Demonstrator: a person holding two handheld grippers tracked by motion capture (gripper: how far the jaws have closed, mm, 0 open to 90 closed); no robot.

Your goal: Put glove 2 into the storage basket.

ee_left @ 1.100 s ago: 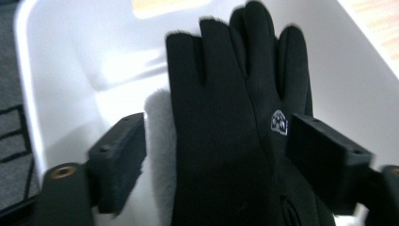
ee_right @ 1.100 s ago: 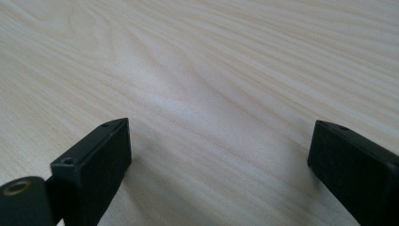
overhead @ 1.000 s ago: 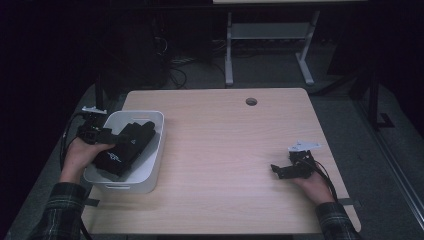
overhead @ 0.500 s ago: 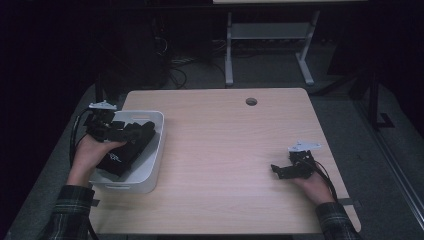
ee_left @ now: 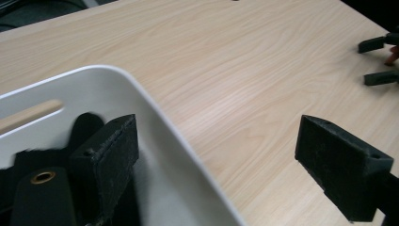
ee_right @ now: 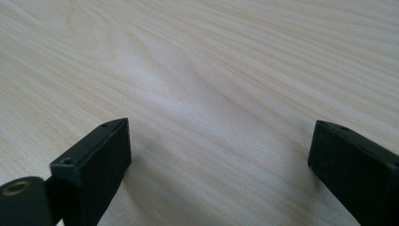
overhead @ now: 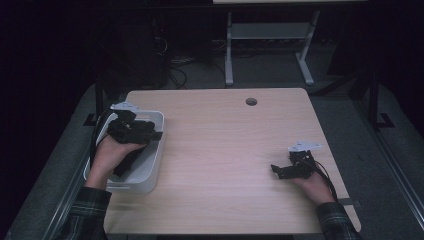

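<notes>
My left gripper (overhead: 145, 131) hangs over the far right side of a white bin (overhead: 156, 152) at the table's left. In the left gripper view it (ee_left: 219, 141) is open and straddles the bin's rim (ee_left: 155, 103): one jaw is inside the bin and the other is over bare wood. A black object (overhead: 125, 162) lies in the bin, partly hidden by the hand; I cannot tell what it is. My right gripper (overhead: 279, 170) rests low at the table's right, and it (ee_right: 219, 141) is open with nothing between its jaws.
The light wooden table (overhead: 225, 150) has a round cable hole (overhead: 251, 101) near its far edge. A white desk frame (overhead: 270, 35) stands on the floor beyond, and cables trail there. The surroundings are dark.
My left gripper has moved rightward across the bin, from its left rim to its right side. The right gripper has stayed put.
</notes>
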